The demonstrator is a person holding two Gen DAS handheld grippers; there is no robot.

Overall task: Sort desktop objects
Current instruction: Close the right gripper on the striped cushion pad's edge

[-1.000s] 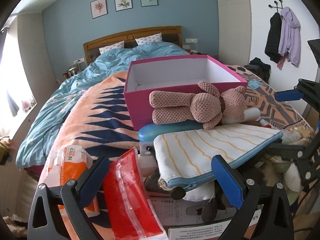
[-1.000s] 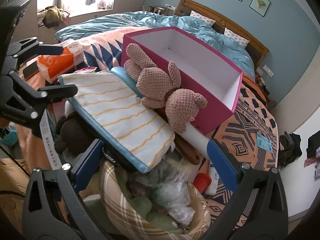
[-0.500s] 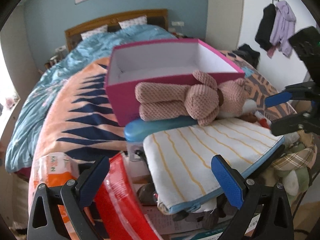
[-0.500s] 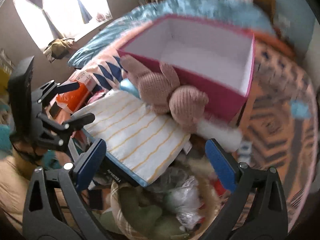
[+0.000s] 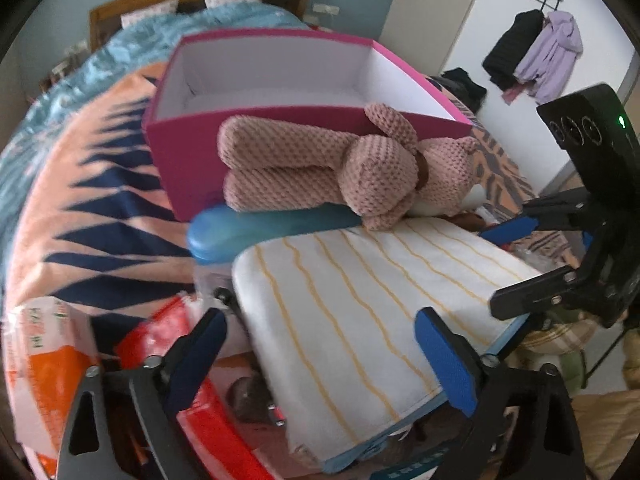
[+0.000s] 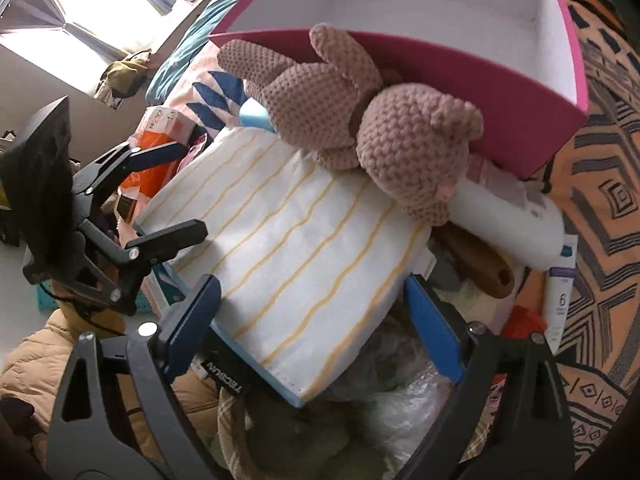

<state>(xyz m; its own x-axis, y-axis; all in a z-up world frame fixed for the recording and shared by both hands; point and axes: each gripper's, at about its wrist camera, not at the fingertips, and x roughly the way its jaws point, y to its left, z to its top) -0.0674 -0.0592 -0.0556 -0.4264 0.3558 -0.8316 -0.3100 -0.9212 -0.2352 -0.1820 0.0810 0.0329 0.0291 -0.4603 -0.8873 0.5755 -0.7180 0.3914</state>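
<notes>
A white pouch with yellow stripes and blue trim (image 5: 360, 312) (image 6: 296, 248) lies on top of a pile of objects. A pink knitted plush bear (image 5: 340, 172) (image 6: 360, 120) lies beyond it, against an empty magenta box (image 5: 192, 152) (image 6: 520, 120) on the bed. My left gripper (image 5: 320, 356) is open, its fingers on either side of the pouch's near end. My right gripper (image 6: 316, 324) is open, straddling the pouch's opposite corner. Neither is closed on it.
A blue oval case (image 5: 256, 228) sits under the bear. A red bag (image 5: 168, 344) and an orange-white pack (image 5: 44, 344) lie left. A white bottle (image 6: 512, 216), a tube (image 6: 560, 292), a brown object (image 6: 480, 264) and a plaid basket (image 5: 560, 332) crowd the pile.
Both grippers have moved forward and down onto the striped pouch, which now sits between each pair of open fingers. The objects themselves have not moved.
</notes>
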